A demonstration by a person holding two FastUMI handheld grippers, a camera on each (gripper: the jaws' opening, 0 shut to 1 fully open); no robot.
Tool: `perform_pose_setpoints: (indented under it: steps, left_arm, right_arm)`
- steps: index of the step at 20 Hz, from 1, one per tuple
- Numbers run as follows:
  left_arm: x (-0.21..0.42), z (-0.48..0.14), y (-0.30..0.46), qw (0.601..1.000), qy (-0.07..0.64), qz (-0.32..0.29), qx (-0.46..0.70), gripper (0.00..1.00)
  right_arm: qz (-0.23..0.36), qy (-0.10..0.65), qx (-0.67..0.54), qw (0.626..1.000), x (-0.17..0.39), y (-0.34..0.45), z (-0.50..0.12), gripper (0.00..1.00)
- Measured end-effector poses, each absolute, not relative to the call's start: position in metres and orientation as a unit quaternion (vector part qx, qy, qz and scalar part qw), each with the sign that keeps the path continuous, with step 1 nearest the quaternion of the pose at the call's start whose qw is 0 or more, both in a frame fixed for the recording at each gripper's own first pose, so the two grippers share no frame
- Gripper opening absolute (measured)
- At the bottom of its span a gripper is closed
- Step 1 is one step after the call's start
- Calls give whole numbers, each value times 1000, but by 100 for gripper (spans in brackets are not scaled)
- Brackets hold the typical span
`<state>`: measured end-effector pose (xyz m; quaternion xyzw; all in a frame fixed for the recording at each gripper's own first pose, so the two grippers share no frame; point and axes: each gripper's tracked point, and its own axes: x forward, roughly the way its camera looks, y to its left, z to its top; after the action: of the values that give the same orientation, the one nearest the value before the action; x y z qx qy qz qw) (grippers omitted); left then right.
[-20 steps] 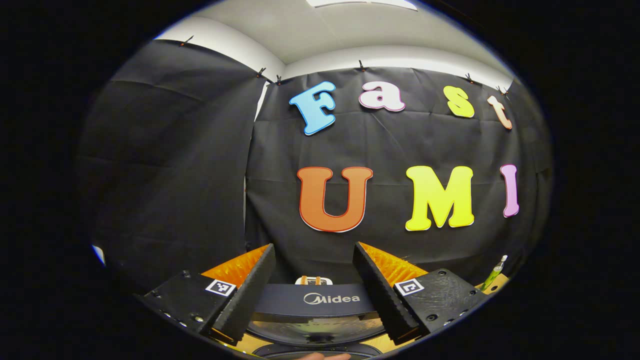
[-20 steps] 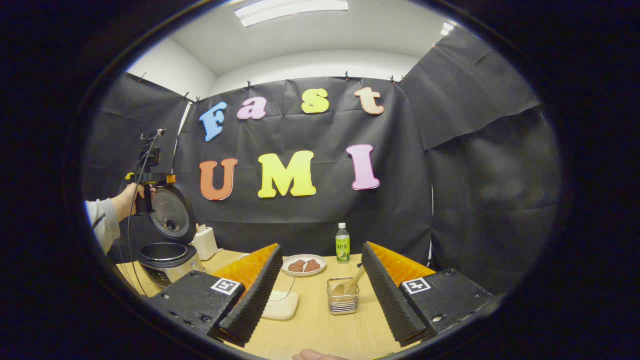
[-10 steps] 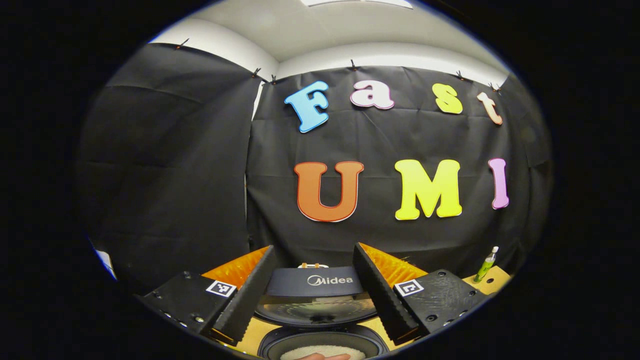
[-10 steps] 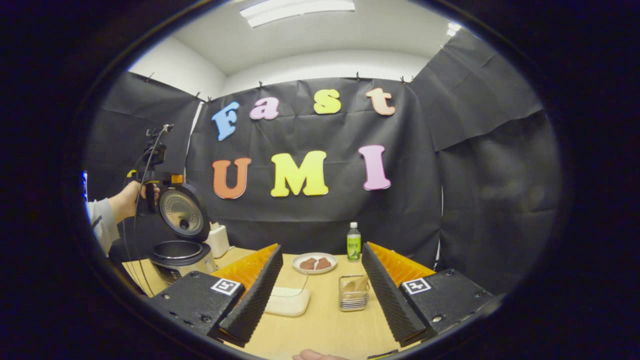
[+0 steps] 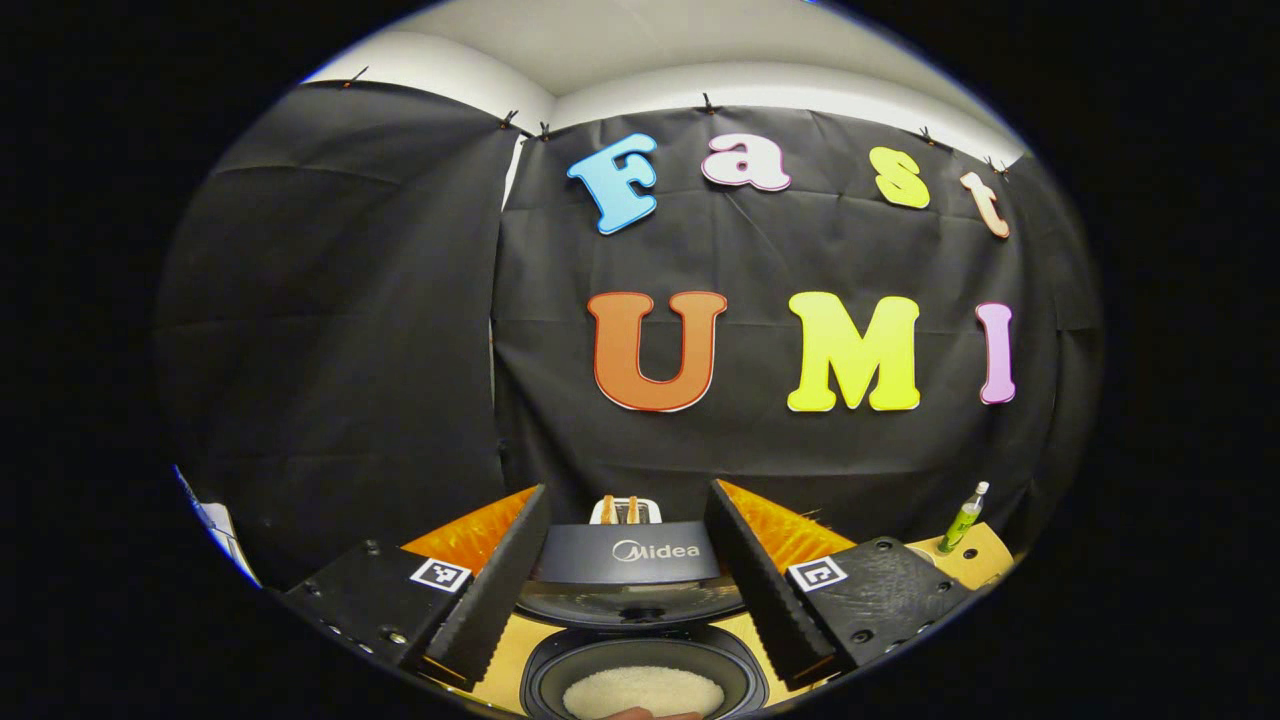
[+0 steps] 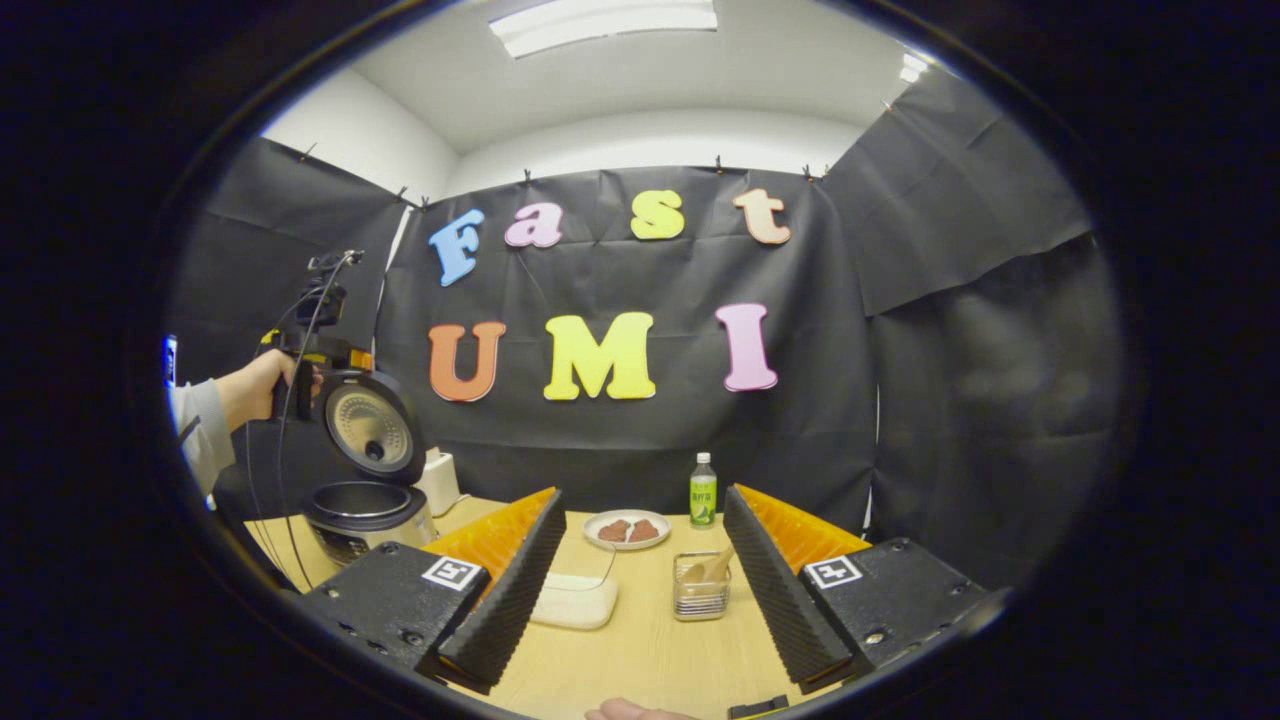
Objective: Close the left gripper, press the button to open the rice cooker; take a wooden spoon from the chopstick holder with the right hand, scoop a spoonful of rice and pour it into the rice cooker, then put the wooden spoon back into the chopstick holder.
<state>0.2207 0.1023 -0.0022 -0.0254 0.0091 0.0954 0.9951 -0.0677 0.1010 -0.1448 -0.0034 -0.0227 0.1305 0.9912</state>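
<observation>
**Lid up, spoon not yet taken**

Rice cooker (image 6: pixel 365 500) at 9 o'clock on table (image 6: pixel 640 650), lid open; "Midea" on lid. Wooden spoon (image 6: pixel 712 568) in chopstick holder (image 6: pixel 700 590) at 6 o'clock. Left claw (image 5: pixel 628 570) and right claw (image 6: pixel 640 590) both apart, empty. Risk: holder tipping if spoon's pulled at an angle.

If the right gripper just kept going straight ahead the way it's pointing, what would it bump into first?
Probably the chopstick holder with the wooden spoon in it, standing on the table just ahead between the open fingers of the right gripper. Depth is hard to judge in this view.
</observation>
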Motion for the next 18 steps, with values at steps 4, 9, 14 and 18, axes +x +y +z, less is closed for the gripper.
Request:
perform_pose_setpoints:
  steps: [4, 9, 14, 18]
  left_arm:
    - [212, -7, 99, 995, 27, 95, -25, 100]
    - [198, -15, 93, 994, 58, 87, -23, 100]
    - [188, -87, 75, 979, 191, 65, -23, 96]
    - [176, -114, 70, 976, 205, 67, -28, 87]
  right_arm:
    - [136, -18, 0, 991, -70, 100, -147, 100]
    - [134, -21, 3, 991, -74, 95, -145, 100]
    - [139, -22, 0, 990, -79, 96, -143, 100]
    - [135, -29, 4, 990, -79, 91, -139, 100]
